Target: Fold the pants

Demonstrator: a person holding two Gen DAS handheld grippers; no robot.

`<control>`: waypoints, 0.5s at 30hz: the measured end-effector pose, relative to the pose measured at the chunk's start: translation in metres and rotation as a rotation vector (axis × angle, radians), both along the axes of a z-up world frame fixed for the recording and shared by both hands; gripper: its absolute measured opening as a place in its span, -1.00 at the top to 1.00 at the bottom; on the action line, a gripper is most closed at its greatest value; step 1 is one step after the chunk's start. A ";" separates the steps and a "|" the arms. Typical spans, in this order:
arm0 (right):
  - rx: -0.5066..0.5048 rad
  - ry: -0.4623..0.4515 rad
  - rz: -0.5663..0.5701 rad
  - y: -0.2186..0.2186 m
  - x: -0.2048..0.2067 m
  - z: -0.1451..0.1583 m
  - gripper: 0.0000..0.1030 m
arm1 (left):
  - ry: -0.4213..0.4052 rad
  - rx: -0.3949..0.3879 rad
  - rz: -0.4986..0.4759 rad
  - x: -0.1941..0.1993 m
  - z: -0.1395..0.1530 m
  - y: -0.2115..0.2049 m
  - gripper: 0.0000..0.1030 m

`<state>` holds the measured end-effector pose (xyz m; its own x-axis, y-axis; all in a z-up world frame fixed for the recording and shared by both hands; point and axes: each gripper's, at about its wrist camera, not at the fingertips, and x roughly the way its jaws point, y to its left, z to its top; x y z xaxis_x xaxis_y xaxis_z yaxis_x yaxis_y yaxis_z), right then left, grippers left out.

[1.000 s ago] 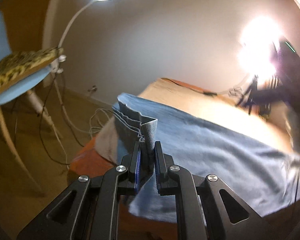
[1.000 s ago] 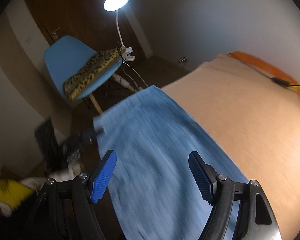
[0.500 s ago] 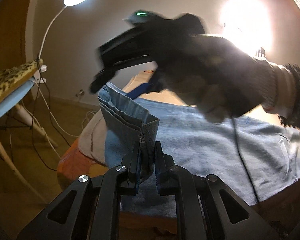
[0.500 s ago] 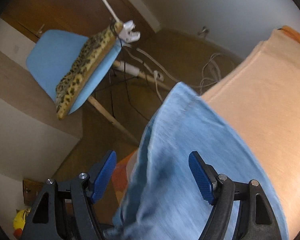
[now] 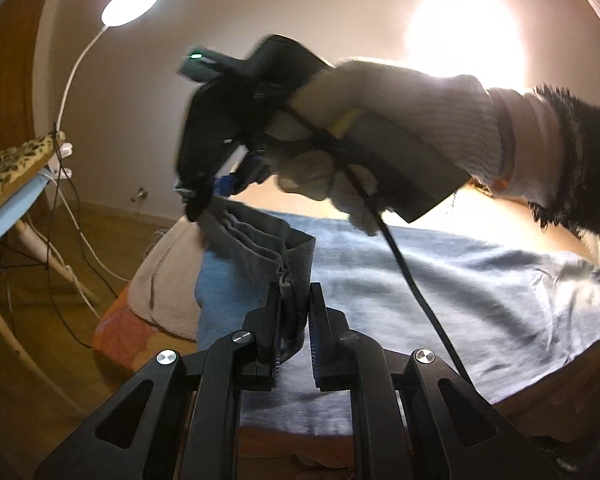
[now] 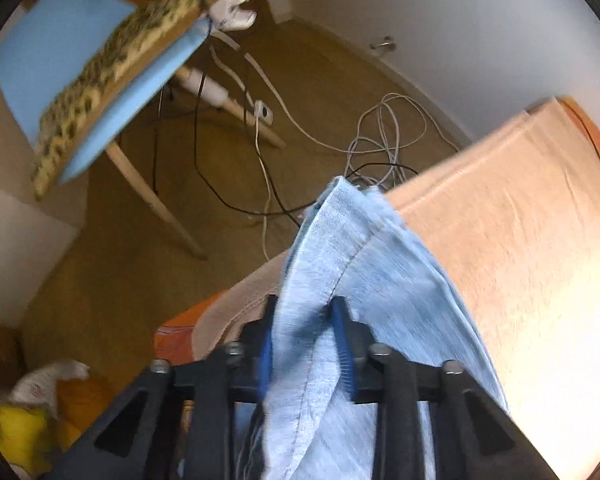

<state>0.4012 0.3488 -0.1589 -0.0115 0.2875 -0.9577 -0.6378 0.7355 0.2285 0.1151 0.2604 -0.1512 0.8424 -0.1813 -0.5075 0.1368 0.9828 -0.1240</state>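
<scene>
Light blue denim pants point(image 5: 440, 280) lie spread on peach-coloured bed point(image 6: 520, 220). Left gripper point(image 5: 294, 312) jaws pinch bunched pants edge near bed's foot end. Right gripper point(image 6: 304, 332), in white-gloved hand point(image 5: 380, 120), jaws squeeze pants hem by bed corner. Blue chair point(image 6: 60, 40) beyond bed.

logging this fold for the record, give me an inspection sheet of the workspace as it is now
surface: beige cover over an orange base
job's things: blue pants spread out, one end lifted
clutter: yellow and white heap on the floor
grippers: left claw shut on the pants edge; right claw closed on the pants hem
cables: white and black cords on the floor
surroundings: blue chair, leopard cushion, lamp
</scene>
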 end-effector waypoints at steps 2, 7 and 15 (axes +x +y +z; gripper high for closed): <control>0.035 -0.007 -0.032 -0.017 0.002 0.009 0.86 | -0.008 -0.005 -0.009 -0.002 0.006 -0.004 0.80; 0.167 -0.011 -0.136 -0.069 0.003 0.037 0.89 | -0.002 0.001 -0.038 -0.012 0.019 -0.023 0.80; 0.253 -0.063 -0.253 -0.156 -0.014 0.067 0.90 | 0.038 0.030 -0.107 -0.023 0.032 -0.067 0.80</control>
